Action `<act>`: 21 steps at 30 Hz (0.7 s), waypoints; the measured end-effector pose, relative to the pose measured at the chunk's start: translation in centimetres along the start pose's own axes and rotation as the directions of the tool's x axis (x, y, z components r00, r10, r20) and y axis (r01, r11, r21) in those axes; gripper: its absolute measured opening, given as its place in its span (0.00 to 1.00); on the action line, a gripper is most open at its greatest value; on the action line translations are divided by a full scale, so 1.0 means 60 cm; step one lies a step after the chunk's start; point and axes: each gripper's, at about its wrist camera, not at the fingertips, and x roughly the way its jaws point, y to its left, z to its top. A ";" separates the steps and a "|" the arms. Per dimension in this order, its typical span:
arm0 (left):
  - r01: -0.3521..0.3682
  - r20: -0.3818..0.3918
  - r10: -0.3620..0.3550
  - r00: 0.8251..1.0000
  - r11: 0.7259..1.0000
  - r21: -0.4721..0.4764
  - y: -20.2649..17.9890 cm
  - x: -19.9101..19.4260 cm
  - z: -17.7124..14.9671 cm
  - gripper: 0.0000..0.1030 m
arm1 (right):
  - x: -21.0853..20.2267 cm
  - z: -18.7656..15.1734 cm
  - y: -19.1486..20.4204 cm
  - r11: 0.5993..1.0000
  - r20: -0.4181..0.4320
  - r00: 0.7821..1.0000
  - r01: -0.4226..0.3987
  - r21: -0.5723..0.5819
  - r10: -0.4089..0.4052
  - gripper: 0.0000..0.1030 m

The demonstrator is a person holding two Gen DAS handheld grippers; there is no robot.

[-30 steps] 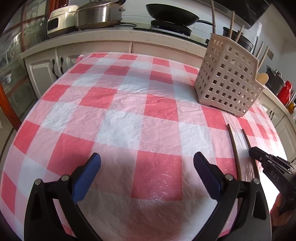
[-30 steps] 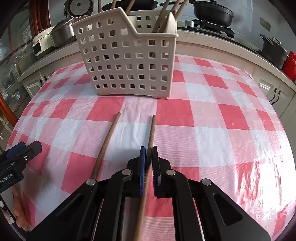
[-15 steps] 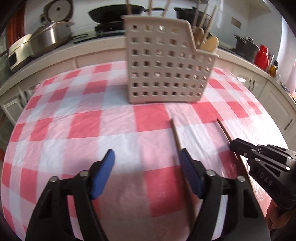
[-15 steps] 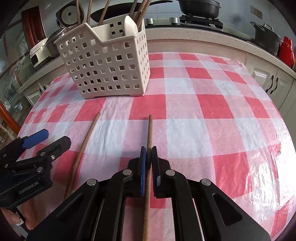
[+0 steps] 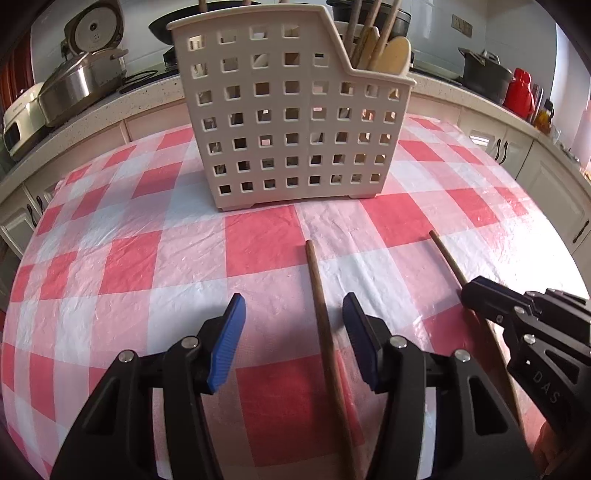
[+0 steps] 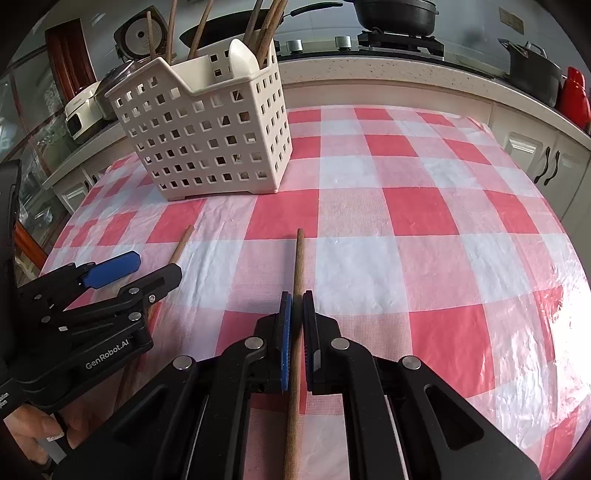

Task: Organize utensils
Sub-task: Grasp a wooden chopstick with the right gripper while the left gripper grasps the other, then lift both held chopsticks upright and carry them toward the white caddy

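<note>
- Right gripper (image 6: 296, 325): jaws closed tight on the right-hand wooden stick (image 6: 297, 295); blue pads press it from both sides. The stick runs straight ahead between the fingers, its far tip over the checked tablecloth (image 6: 424, 221).
- Left gripper (image 5: 293, 332): jaws about half open and have just been closing. The left-hand wooden stick (image 5: 320, 306) lies between them on the cloth, nearer the right-side pad (image 5: 356, 332); the pads are not pressing it, with a gap showing on both sides.
- In the right wrist view the left gripper (image 6: 147, 273) sits just left of the held stick, astride the other stick (image 6: 181, 245). A hand (image 6: 40, 432) shows at its grip, lower left corner.
- In the left wrist view the right gripper (image 5: 467, 295) enters from the right, its tip closed on its stick (image 5: 445, 256).
- The two sticks lie roughly parallel, apart, tips pointing toward the basket.
- Cream perforated utensil basket (image 5: 291, 110) stands upright on the cloth beyond both tips, not touching them. It holds several wooden utensils (image 5: 397, 55), handles up, and a white spoon (image 6: 242, 57).
- Beyond the table: counter (image 6: 388, 70) with pots, a pan, a rice cooker (image 5: 94, 31), and a red bottle (image 5: 519, 90).
</note>
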 end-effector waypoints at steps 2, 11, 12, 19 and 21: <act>-0.002 0.000 0.002 1.000 1.000 0.006 -0.006 0.000 0.000 0.50 | 0.001 0.000 0.002 1.000 0.000 1.000 0.005 -0.009 -0.005 0.05; 0.000 0.002 0.000 1.000 1.000 -0.005 -0.007 0.000 -0.001 0.46 | 0.006 0.004 0.014 0.997 -0.002 0.999 0.047 -0.066 -0.048 0.05; 0.007 0.005 -0.007 1.000 1.000 0.003 -0.009 -0.002 -0.002 0.32 | 0.006 0.004 0.013 0.997 -0.002 0.999 0.045 -0.061 -0.045 0.05; 0.062 0.010 -0.062 0.998 0.998 0.017 -0.005 -0.012 -0.010 0.07 | -0.005 0.004 0.015 0.999 0.018 1.000 0.024 -0.047 -0.023 0.05; 0.073 0.015 -0.073 0.997 0.997 0.000 0.004 -0.015 -0.014 0.07 | -0.015 0.007 0.019 0.999 0.046 0.999 0.008 -0.045 -0.006 0.05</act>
